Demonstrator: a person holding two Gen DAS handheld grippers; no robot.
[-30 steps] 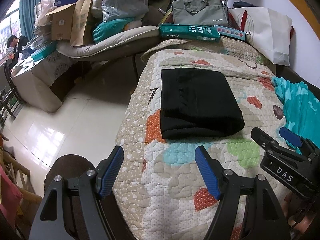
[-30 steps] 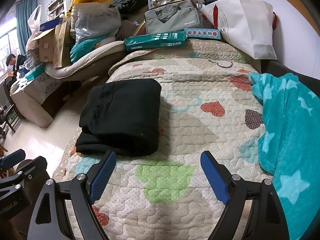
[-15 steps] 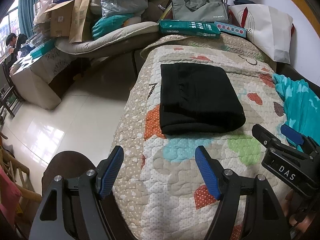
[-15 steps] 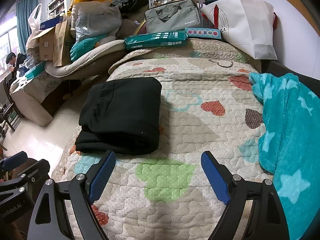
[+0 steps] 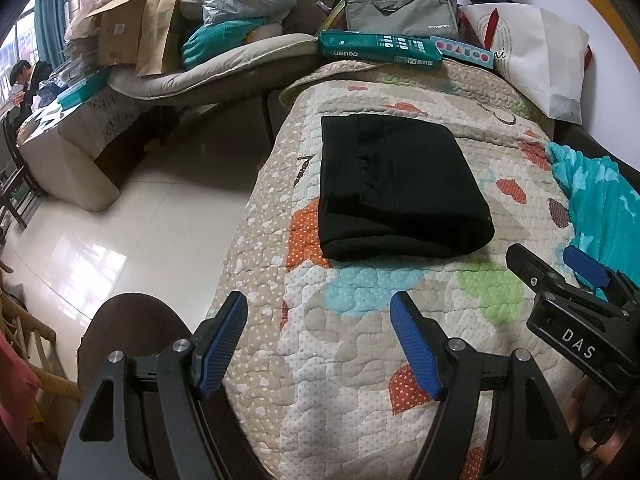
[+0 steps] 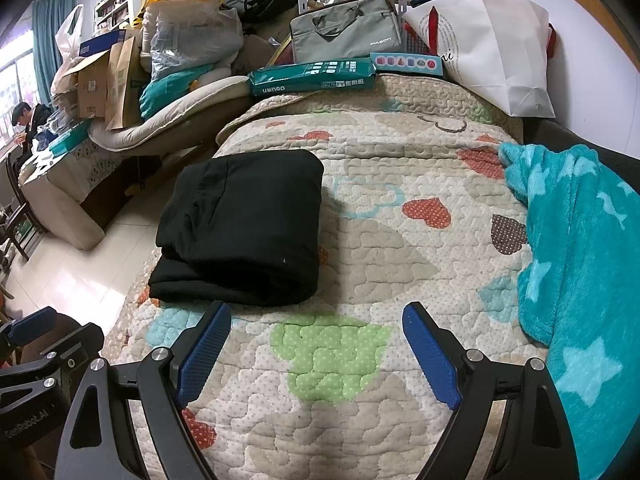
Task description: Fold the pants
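The black pants lie folded into a thick rectangle on the patterned quilt; they also show in the right wrist view. My left gripper is open and empty, held back from the pants over the near part of the quilt. My right gripper is open and empty, just short of the pants' near edge. The right gripper also shows at the right of the left wrist view.
A teal fleece blanket lies on the quilt's right side. A white shopping bag, a green box and a grey bag stand at the far end. Tiled floor drops off to the left.
Both grippers have drawn back slightly from the folded pants and stay open. The pants have not moved.
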